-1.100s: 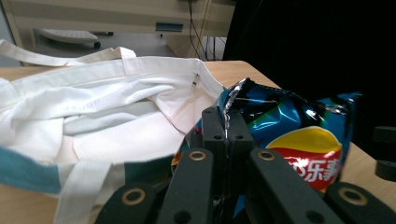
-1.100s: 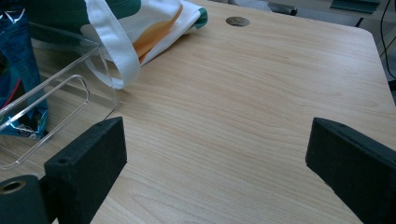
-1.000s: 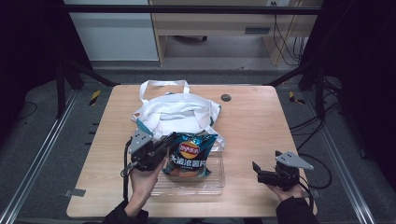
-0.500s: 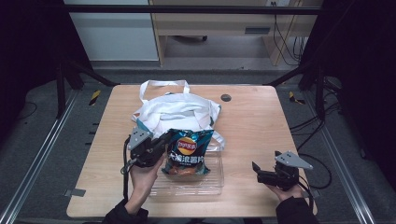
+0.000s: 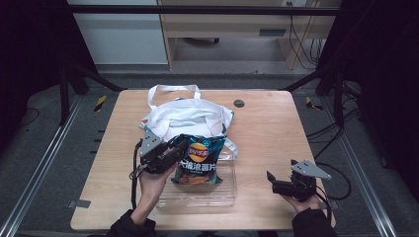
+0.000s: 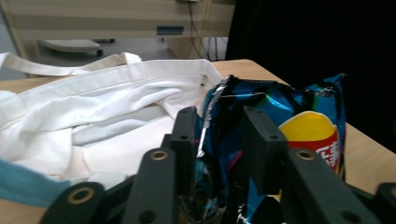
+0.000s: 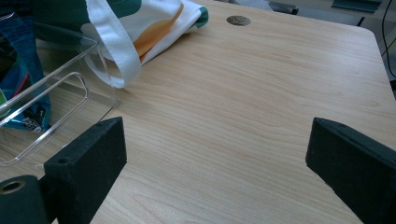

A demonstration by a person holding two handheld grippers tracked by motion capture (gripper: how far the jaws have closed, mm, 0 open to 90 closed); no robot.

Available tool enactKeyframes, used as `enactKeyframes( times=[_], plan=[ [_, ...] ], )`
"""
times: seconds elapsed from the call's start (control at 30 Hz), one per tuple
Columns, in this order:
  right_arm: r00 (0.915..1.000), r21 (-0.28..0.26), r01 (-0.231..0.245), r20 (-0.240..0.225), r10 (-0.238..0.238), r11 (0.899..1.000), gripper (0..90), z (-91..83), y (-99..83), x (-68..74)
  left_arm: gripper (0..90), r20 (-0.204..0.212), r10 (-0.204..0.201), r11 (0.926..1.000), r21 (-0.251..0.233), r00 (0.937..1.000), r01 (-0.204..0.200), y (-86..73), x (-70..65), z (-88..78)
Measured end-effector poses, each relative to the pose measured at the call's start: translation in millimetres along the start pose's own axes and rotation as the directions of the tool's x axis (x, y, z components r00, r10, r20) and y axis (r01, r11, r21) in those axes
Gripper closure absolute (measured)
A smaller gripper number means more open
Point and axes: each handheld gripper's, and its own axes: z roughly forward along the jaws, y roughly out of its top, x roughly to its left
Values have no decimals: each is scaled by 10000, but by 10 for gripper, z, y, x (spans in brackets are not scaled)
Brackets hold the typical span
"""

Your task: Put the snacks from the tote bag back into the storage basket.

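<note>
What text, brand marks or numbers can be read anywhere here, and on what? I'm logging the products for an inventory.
Crisp bag, held by the left gripper: a round red and yellow brand emblem; its lettering is too blurred to read.
Same bag: a row of large white characters under the emblem, blurred, not legible.
White tote bag: coloured print in the right gripper view, no words visible.

table [image 5: 276, 128]: pale wood grain, smooth, matt. bag [image 5: 188, 116]: white cloth, soft, creased, matt, with flat woven straps. chip packet [image 5: 197, 160]: glossy crinkled foil-like film, blue and dark, catching light. tray [image 5: 222, 190]: clear hard plastic, shiny edges. left gripper [image 6: 219, 140] and right gripper [image 7: 215, 172]: black matt jaws, slightly grainy, like dense foam or rubber.
</note>
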Motion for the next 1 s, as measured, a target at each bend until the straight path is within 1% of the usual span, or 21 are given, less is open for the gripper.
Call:
enactKeyframes(
  times=[0.03, 0.07, 0.1, 0.13, 0.23, 0.3, 0.43, 0.5, 0.53, 0.6, 0.63, 0.7, 0.77, 0.93, 1.0],
  plan=[
    [10000, -10, 9, -10, -9, 10000, 53, -4, 0, -2, 615, -9, 75, 10000, 44, 10000, -75, 4, -9, -5],
    [10000, -23, -5, 6, 5, 10000, 53, -7, 2, -4, 558, 80, 115, 9999, 74, 9999, -115, 11, -14, -10],
    [10000, -21, -17, 7, 17, 10000, 53, -8, 2, -4, 541, 181, 141, 9998, 118, 9997, -143, 15, -18, -16],
    [10000, -21, -17, 7, 17, 10000, 53, -8, 2, -4, 541, 185, 177, 9997, 163, 9997, -180, 18, -24, -23],
    [10000, -77, -36, 0, 36, 10000, 52, -14, 6, -6, 484, 270, 281, 9992, 267, 9992, -288, 18, -29, -57],
    [10000, -105, -24, 3, 24, 9999, 51, -15, 7, -7, 474, 385, 305, 9992, 258, 9988, -315, 13, -23, -100],
    [10000, -139, -69, 17, 69, 9999, 50, -29, 11, -9, 440, 424, 498, 9983, 276, 9979, -510, 14, 5, -199],
    [10000, -174, -76, 30, 76, 9998, 48, -33, 11, -12, 422, 571, 622, 9973, 358, 9964, -643, 6, 26, -240],
    [10000, -193, -86, 45, 87, 9998, 47, -34, 11, -14, 418, 528, 683, 9969, 350, 9963, -702, -4, 37, -261],
    [9999, -189, -143, 75, 145, 9997, 47, -39, 10, -20, 400, 591, 695, 9964, 450, 9958, -722, -25, 62, -293],
    [9999, -189, -143, 75, 145, 9997, 47, -39, 10, -20, 400, 599, 776, 9954, 508, 9952, -807, -39, 74, -311],
    [9998, -203, -160, 87, 162, 9997, 47, -42, 9, -25, 389, 476, 970, 9934, 571, 9941, -997, -74, 105, -355],
    [9998, -210, -190, 97, 192, 9996, 47, -44, 8, -31, 381, 384, 1027, 9927, 598, 9940, -1049, -109, 155, -407],
    [9996, -135, -246, 116, 248, 9996, 46, -44, 3, -38, 379, 69, 861, 9945, 592, 9963, -863, -206, 338, -521],
    [9997, -135, -165, 162, 168, 9998, 46, -35, -1, -44, 378, -133, 789, 9952, 596, 9968, -780, -255, 416, -545]
  ],
)
